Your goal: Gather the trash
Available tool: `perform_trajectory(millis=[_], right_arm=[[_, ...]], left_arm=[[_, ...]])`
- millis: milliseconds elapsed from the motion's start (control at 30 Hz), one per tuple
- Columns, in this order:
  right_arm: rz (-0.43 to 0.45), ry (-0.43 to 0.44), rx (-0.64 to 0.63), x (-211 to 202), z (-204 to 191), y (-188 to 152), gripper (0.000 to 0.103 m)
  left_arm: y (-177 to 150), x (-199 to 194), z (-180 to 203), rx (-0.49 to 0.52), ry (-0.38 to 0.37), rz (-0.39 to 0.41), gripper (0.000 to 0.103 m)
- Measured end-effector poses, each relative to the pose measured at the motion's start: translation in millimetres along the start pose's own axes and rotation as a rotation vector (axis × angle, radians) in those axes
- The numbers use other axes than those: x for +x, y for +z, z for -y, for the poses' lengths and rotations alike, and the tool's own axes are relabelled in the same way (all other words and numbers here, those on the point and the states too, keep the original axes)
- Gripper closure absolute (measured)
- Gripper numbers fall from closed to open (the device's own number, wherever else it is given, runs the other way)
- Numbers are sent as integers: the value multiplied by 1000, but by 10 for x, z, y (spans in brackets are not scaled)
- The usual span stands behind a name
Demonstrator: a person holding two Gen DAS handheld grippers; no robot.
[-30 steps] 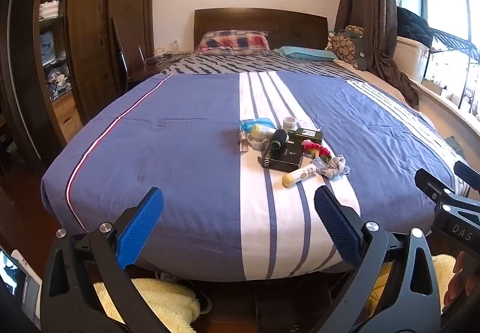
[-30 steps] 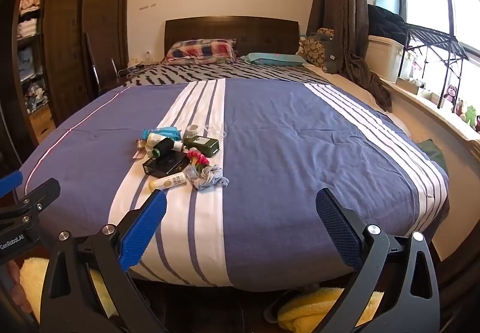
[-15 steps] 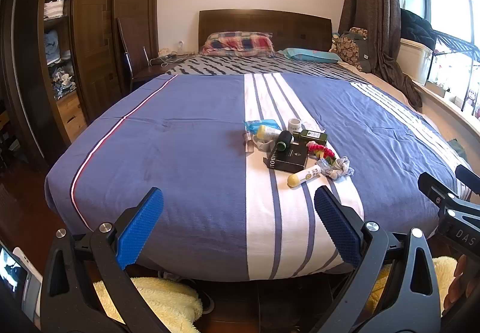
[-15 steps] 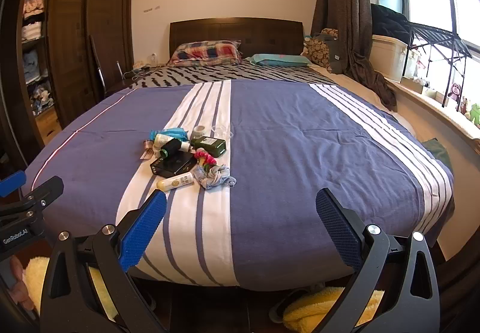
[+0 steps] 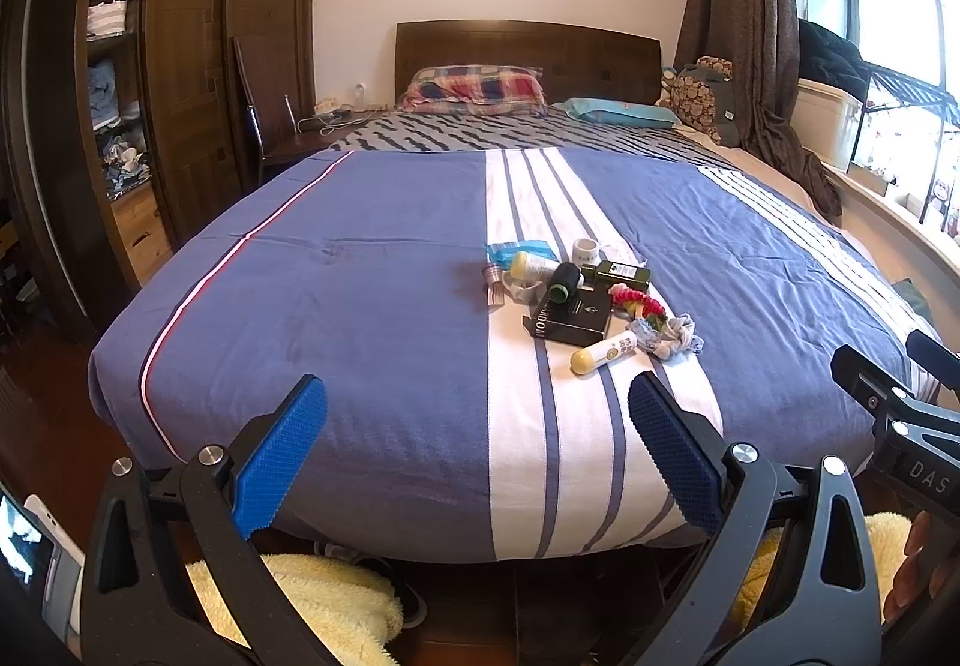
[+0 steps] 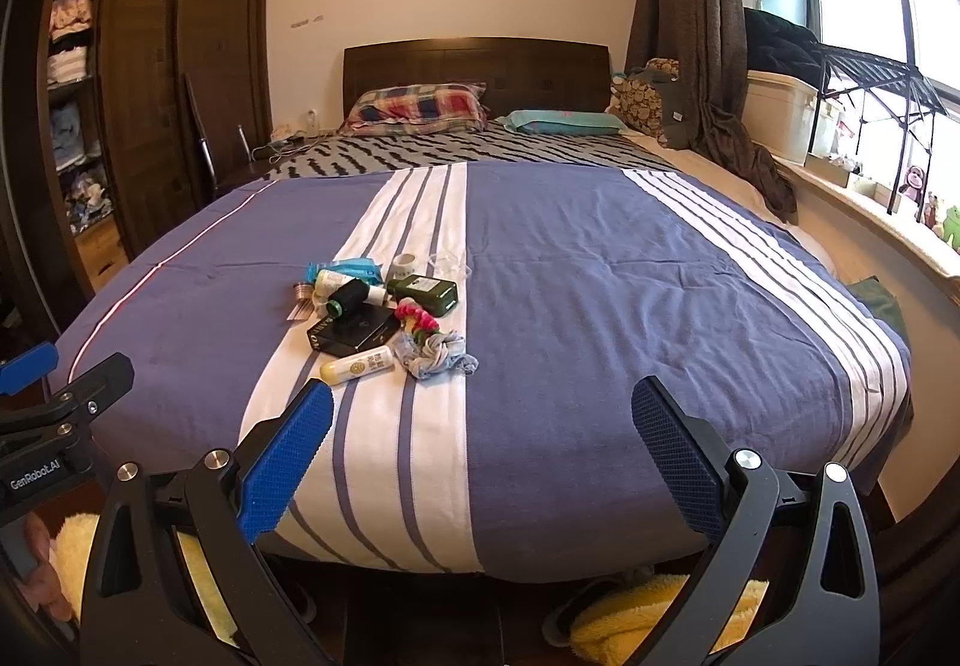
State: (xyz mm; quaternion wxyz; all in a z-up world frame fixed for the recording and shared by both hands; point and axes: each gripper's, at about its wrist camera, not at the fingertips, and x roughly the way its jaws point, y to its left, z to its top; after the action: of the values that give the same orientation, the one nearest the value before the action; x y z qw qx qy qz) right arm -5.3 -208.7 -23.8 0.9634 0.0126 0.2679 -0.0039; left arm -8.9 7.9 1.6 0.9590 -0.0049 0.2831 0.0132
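Observation:
A small heap of items lies on the white stripe of the blue bedspread: a black box, a yellow-capped white tube, a green bottle, a black spool, a white tape roll, a blue wrapper, a red-pink scrunchie and a crumpled blue cloth. The heap also shows in the right wrist view, with the box and tube. My left gripper is open and empty at the bed's foot. My right gripper is open and empty beside it.
A dark wardrobe and chair stand left of the bed. Pillows lie at the headboard. A curtain, window ledge and white bin are on the right. Yellow fluffy slippers lie under the bed's foot.
Both grippers have risen slightly and drifted left, so the bed and heap sit lower and a little more to the right in view. Both stay open.

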Motion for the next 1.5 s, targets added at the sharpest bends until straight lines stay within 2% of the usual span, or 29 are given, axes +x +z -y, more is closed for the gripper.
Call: perform_trajectory(millis=[1500], right_arm=[[3, 8, -3, -28, -10, 34, 3]], left_arm=[[64, -34, 27, 4, -3, 0, 8]])
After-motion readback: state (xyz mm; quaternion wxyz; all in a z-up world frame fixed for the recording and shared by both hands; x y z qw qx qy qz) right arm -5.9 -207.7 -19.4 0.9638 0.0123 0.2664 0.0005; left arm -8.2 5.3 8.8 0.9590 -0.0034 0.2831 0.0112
